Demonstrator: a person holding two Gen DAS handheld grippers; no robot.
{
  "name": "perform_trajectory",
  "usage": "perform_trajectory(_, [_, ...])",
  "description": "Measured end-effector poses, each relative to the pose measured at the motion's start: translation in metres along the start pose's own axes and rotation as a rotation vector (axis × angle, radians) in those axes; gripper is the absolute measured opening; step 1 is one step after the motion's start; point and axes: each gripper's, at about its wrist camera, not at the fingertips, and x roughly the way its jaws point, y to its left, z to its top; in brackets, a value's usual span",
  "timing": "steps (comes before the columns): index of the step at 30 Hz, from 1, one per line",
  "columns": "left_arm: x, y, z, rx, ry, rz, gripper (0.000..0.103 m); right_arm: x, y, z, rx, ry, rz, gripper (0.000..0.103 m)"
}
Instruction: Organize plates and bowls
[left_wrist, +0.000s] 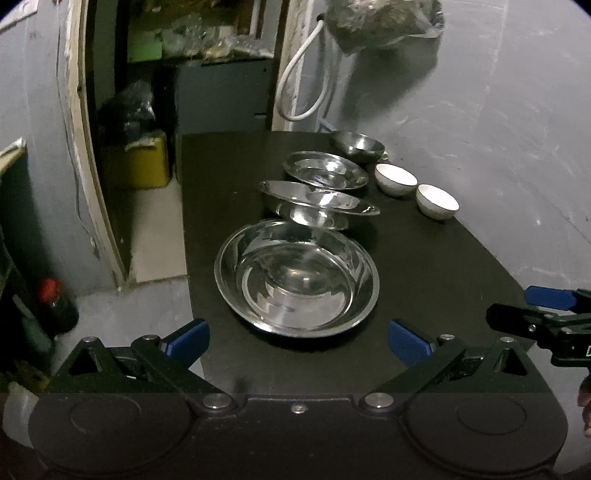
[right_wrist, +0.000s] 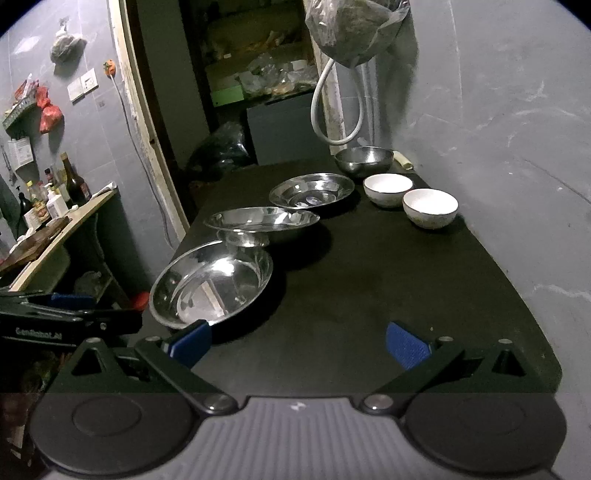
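Both tongs hang released, blue pads spread wide with nothing between: the left gripper (left_wrist: 298, 338) at 6 o'clock before the nearest steel plate (left_wrist: 296, 277), the right gripper (right_wrist: 298, 341) over bare black table (right_wrist: 388, 280). At 12 o'clock, a shiny tilted plate (left_wrist: 319, 199) rests on something largely hidden beneath. Beyond it lies a third steel plate (left_wrist: 325, 170), then a steel bowl (left_wrist: 357, 147). At 1 o'clock stand two round white bowls (left_wrist: 437, 202) (left_wrist: 396, 179).
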Motion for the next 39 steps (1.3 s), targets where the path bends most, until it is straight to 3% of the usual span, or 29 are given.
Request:
perform_trajectory(10, [0.036, 0.005, 0.059, -0.011, -0.018, 0.11, 0.102, 0.054, -0.026, 0.04, -0.015, 0.021, 0.09, 0.103])
perform_trajectory(17, [0.077, 0.008, 0.097, 0.008, 0.01, 0.184, 0.102, 0.097, -0.041, 0.061, -0.004, 0.023, 0.149, 0.103])
perform_trajectory(27, [0.127, 0.026, 0.137, -0.051, 0.111, 0.167, 0.102, 0.141, -0.042, 0.088, 0.084, 0.057, 0.158, 0.103])
perform_trajectory(34, [0.163, 0.03, 0.154, -0.029, 0.2, 0.147, 0.102, 0.165, -0.037, 0.097, 0.153, 0.074, 0.164, 0.103])
perform_trajectory(39, [0.185, 0.035, 0.158, -0.052, 0.26, 0.129, 0.098, 0.177, -0.038, 0.097, 0.216, 0.089, 0.15, 0.093])
